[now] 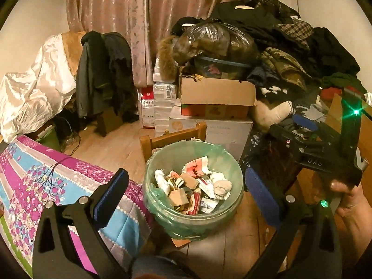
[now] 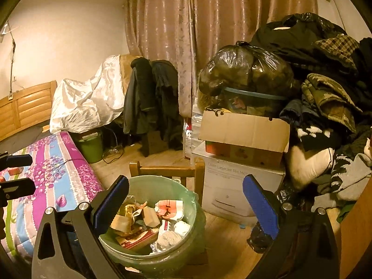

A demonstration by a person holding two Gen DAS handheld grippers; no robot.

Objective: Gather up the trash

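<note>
A round bin with a green plastic liner [image 1: 193, 223] [image 2: 197, 223] stands just ahead of both grippers. It holds trash [image 1: 195, 183] [image 2: 148, 223]: crumpled white paper, cardboard scraps and red-printed wrappers. My left gripper [image 1: 186, 197] hovers over the bin, open, with nothing between its blue pads. My right gripper [image 2: 186, 205] is open over the bin's right side and also holds nothing. In the left wrist view the right gripper [image 1: 288, 125] shows at the right, held by a hand [image 1: 348, 200]. The left gripper [image 2: 30, 174] shows at the left edge of the right wrist view.
The bin rests on a wooden chair [image 1: 172, 137]. A bed with a floral cover [image 1: 46, 181] lies at the left. Behind the bin are a white printer box [image 1: 227, 130], a cardboard box [image 1: 216, 93], a black bag [image 1: 209, 41] and piled clothes [image 1: 290, 46]. A green bucket [image 2: 91, 146] stands by the bed.
</note>
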